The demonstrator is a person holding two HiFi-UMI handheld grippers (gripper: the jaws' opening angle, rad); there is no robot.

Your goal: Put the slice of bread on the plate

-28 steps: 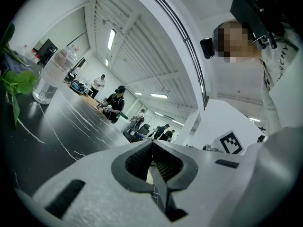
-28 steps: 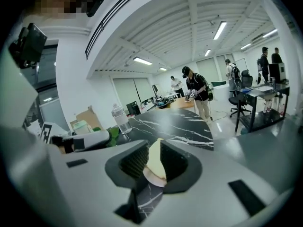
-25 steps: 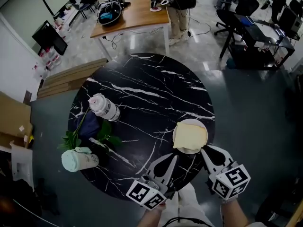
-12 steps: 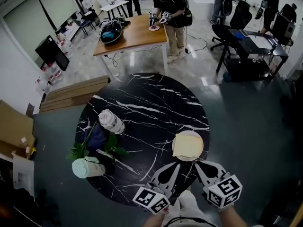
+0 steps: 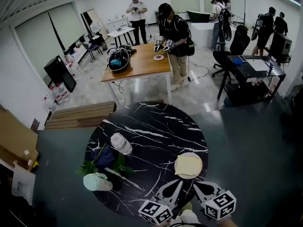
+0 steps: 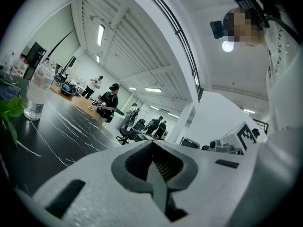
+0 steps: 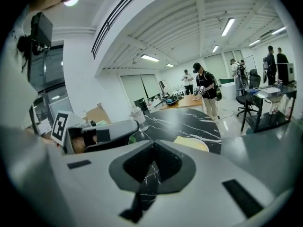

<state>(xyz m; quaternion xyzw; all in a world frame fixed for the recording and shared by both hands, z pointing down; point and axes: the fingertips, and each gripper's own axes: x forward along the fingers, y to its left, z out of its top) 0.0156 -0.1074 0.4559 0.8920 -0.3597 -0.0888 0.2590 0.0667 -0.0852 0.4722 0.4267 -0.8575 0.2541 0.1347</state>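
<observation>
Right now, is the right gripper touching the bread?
Apart. The right gripper view shows the right gripper with its jaws shut on nothing, and black table lies between them and the bread farther off.

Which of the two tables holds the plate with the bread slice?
The round black marble table, not the wooden table behind it; the plate lies near its right edge.
</observation>
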